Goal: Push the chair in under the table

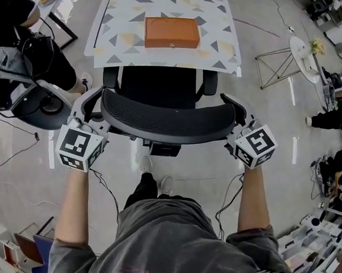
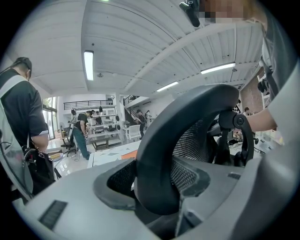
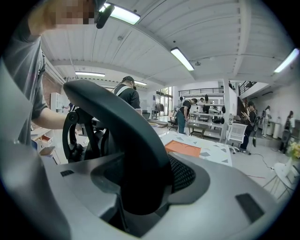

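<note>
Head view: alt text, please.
Seen from above, a person clamps the left gripper and right gripper on the backrest of a black mesh office chair, whose seat meets the near edge of a white table patterned with grey and yellow triangles, bearing a flat orange box.
</note>
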Demonstrator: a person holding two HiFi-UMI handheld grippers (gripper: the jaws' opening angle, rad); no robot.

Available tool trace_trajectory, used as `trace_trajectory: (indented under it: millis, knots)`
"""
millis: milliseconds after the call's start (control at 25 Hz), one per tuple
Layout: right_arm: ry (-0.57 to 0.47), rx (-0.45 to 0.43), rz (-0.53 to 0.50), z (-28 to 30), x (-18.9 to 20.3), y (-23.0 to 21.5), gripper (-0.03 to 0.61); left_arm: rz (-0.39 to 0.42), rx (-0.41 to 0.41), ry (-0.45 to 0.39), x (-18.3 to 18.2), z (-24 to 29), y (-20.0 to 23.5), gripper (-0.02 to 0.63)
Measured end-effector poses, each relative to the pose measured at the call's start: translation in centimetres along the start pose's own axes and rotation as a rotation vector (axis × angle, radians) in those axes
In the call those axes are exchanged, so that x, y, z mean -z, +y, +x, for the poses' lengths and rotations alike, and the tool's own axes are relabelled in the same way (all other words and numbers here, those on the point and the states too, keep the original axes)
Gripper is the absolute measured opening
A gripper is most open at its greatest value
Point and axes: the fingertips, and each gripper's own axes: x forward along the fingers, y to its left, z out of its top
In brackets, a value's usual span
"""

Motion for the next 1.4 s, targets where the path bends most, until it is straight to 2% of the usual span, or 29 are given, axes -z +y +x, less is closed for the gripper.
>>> trace_trajectory:
  millis: [240,520,920,1400]
  knots:
    - [0.028,0.013,-0.006,-0.3,0.5,0.4,0.243,0.024,-0.012,0.028,0.5,-0.4,-0.3,0.229]
    - [0.061,0.084,-0.039,-1.2,0.5,0.4,0.245,0.041,-0.048,0.066,1.0,-1.9,-1.0,0.236]
    - [-0.008,0.121,-0.014,-6.1,0.6,2.1,0.245,0.050,-0.075,0.054,0.7,-5.1,-4.4,0.236]
    - [-0.105,0.115,0.037,-11.7,0.3,4.6,0.244,0.073,-0.104,0.019,-0.8,-9.1,-10.5,0.233]
